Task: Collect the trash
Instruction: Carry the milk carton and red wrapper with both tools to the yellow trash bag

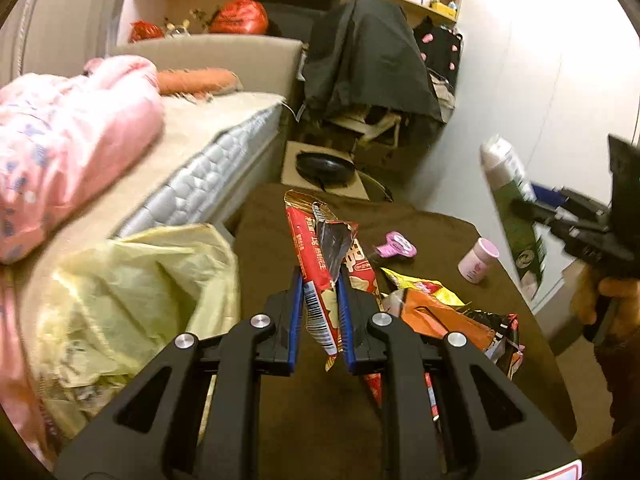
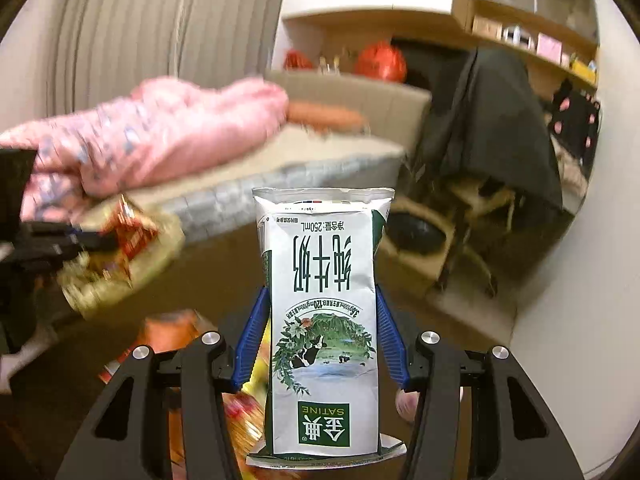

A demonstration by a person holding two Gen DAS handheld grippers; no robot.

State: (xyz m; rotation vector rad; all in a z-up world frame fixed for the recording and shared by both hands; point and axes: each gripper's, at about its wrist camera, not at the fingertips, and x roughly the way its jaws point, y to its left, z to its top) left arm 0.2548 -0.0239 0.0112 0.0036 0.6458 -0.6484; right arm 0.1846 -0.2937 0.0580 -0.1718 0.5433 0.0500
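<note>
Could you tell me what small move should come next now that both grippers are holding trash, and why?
Probably swing the left gripper, shut on the red snack wrapper, toward the yellow trash bag that lies open beside it, then release. The right gripper holds the milk carton farther from the bag.

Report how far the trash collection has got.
Done: nothing is visibly bagged yet; the yellow bag lies beside the brown table. In hand: the left gripper clamps a red snack wrapper, and the right gripper holds a milk carton, both lifted. Left: the orange and yellow wrappers on the table.
</note>
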